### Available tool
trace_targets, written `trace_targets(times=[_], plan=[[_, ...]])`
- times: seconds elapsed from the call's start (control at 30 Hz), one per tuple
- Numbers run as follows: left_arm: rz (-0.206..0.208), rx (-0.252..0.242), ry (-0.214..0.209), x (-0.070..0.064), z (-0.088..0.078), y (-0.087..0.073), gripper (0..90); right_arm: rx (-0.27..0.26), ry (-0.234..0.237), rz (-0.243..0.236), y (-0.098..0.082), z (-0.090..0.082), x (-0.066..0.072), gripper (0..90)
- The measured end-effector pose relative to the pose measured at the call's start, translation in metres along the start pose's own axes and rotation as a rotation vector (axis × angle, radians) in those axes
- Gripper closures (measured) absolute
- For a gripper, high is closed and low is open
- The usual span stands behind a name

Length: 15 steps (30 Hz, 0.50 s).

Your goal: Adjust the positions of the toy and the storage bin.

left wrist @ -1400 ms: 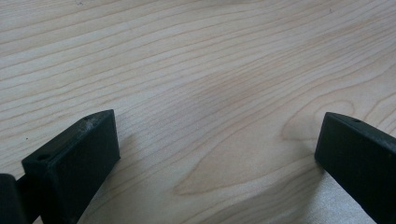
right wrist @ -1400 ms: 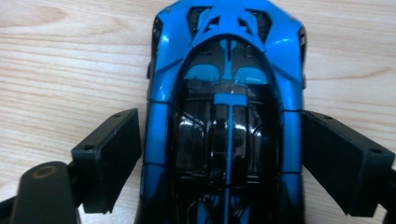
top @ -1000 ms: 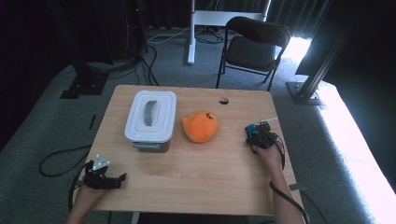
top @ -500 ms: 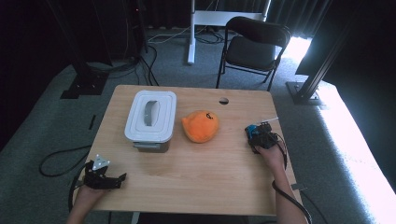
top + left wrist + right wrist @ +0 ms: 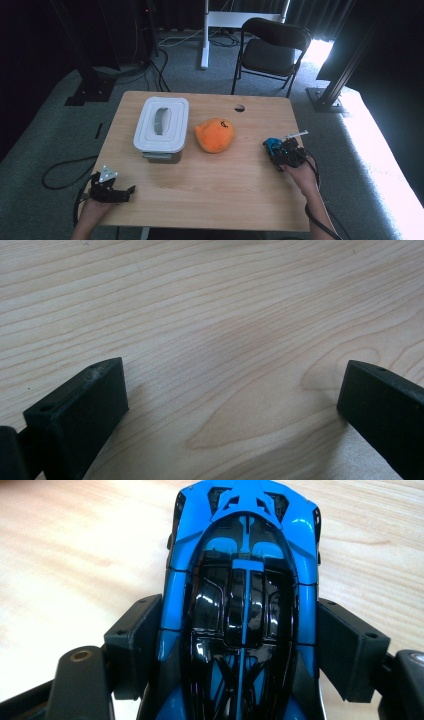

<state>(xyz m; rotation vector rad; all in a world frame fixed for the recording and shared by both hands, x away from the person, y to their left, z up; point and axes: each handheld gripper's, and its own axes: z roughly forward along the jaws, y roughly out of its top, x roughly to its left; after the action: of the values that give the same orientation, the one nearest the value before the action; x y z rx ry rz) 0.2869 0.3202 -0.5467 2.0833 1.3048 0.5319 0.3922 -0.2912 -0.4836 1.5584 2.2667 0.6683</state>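
High view: the right gripper (image 5: 280,152) sits near the right edge of the wooden table (image 5: 220,200), and since a second ago it has edged inward toward the middle with the blue toy car (image 5: 272,146) between its jaws, which closed in on the car during the first half of that second. That suggests the pick-up is done and a carry is beginning, probably toward the white lidded box (image 5: 161,127). An orange plush toy (image 5: 216,135) lies between the car and the box, well apart from both, and would have to be cleared or skirted. The left gripper (image 5: 112,189) rests at the near left corner, unmoved. Left gripper view: its jaws stand wide apart over bare wood with nothing between them. Right gripper view: the blue toy car (image 5: 242,605), blue with a glossy black canopy, points away from the camera, and both black pads (image 5: 132,635) press on its flanks, so the grip looks square and firm.
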Motion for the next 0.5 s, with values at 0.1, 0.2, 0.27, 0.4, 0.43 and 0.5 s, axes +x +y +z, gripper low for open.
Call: trace_targets(times=[0.1, 0.2, 0.27, 0.4, 0.43, 0.5], plan=[[0.0, 0.0, 0.0, 0.0, 0.0, 0.0, 0.2, -0.02, 0.019, -0.028, -0.011, -0.014, 0.006, 25.3], [0.0, 0.0, 0.0, 0.0, 0.0, 0.0, 0.2, -0.035, 0.018, -0.071, -0.025, -0.025, 0.013, 25.3], [-0.001, 0.0, 0.0, 0.0, 0.0, 0.0, 0.2, -0.03, 0.017, -0.102, -0.035, -0.03, 0.018, 25.3], [-0.001, 0.0, 0.0, 0.0, 0.0, 0.0, 0.2, -0.016, -0.001, -0.15, -0.052, -0.036, 0.026, 25.3], [-0.001, 0.0, 0.0, 0.0, 0.0, 0.0, 0.2, -0.016, -0.001, -0.15, -0.052, -0.036, 0.026, 25.3], [-0.001, 0.0, 0.0, 0.0, 0.0, 0.0, 0.2, -0.008, 0.015, -0.152, -0.062, -0.04, 0.028, 25.2]])
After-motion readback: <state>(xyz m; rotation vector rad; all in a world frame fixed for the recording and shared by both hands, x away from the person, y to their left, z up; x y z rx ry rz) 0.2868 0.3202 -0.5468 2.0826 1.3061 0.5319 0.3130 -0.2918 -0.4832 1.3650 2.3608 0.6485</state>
